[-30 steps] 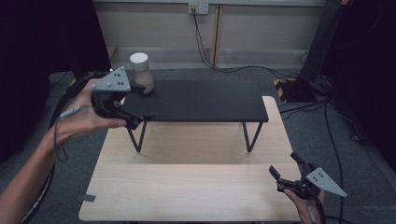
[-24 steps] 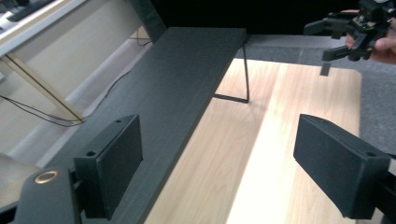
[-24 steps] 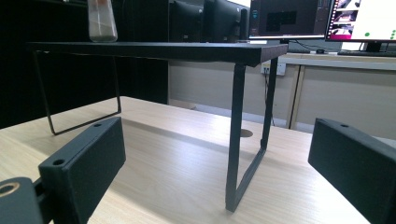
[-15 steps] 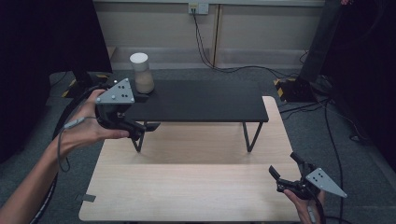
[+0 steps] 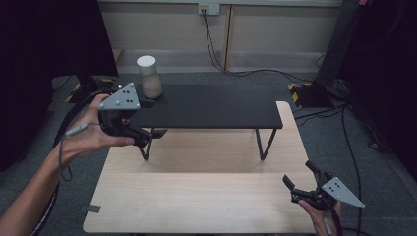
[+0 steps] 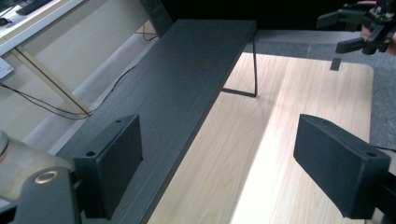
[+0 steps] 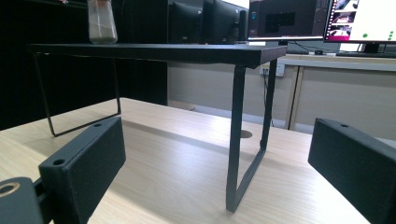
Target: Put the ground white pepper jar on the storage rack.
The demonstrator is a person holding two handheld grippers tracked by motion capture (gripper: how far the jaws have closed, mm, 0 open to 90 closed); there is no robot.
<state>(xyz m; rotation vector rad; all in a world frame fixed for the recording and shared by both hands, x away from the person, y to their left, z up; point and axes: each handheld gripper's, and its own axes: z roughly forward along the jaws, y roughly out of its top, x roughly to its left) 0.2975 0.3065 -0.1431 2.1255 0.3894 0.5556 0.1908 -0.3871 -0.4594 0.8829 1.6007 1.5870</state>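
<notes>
A jar (image 5: pixel 149 77) with a white lid and a pale filling stands on the far left corner of the black shelf (image 5: pixel 211 105). A hand holds my left gripper (image 5: pixel 150 133) at the shelf's near left edge, a little short of the jar. Its jaws are open with nothing between them. In the left gripper view the left gripper (image 6: pixel 224 168) looks along the shelf (image 6: pixel 187 79), with the jar (image 6: pixel 18 163) at the lower left. My right gripper (image 5: pixel 300 176) is open and empty, low over the table's near right corner. In the right gripper view the right gripper (image 7: pixel 219 168) faces the shelf's leg (image 7: pixel 236 140), with the jar (image 7: pixel 102 21) far off.
The shelf stands on thin black wire legs (image 5: pixel 265 142) on a light wooden table (image 5: pixel 196 196). Cables (image 5: pixel 344 128) run over the grey floor to the right. A socket (image 5: pixel 208 8) sits on the back wall. Monitors (image 7: pixel 289 18) glow behind the shelf.
My left gripper has drawn back a little from the jar towards the near side, so the jar now stands uncovered. The right gripper has kept still.
</notes>
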